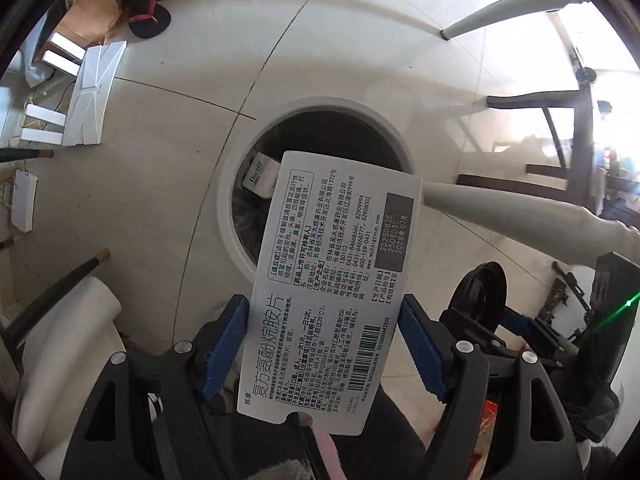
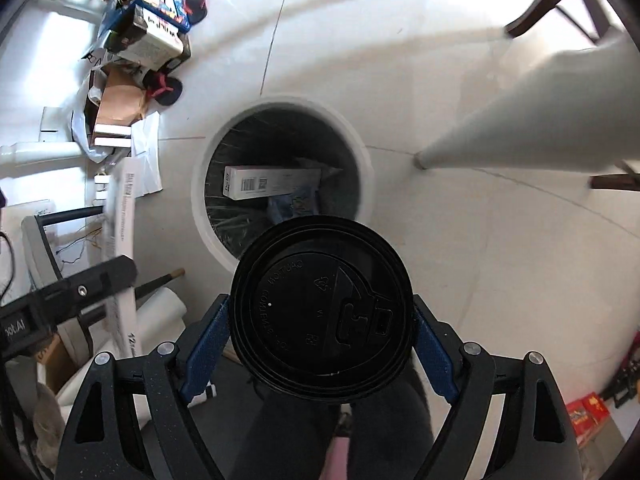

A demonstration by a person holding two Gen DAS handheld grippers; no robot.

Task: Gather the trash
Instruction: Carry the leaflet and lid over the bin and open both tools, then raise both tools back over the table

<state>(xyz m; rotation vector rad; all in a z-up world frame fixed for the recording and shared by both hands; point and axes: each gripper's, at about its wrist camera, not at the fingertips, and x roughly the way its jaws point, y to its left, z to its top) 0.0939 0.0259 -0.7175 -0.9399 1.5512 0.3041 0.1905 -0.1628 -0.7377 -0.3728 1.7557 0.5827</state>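
Trash held over a round white bin (image 1: pixel 236 208) lined with a black bag, standing on pale floor tiles: the left gripper (image 1: pixel 324 344) carries a flat white medicine box (image 1: pixel 332 292) printed with black text and a barcode, its long edges between the two blue finger pads (image 1: pixel 224 344), its far end reaching over the near rim of the bin. The fingers stand wide at the box's sides; whether the pads press on it cannot be told. The right gripper (image 2: pixel 322 344) has a black round plastic cup lid (image 2: pixel 322 304) spanning its wide-set blue pads (image 2: pixel 204 352), just short of the bin's near rim. Inside the bin lies a long white carton (image 2: pixel 272 182) with a barcode, beside crumpled blue wrapping (image 2: pixel 292 204). A pale tapered furniture leg (image 2: pixel 520 120) stands right of the bin.
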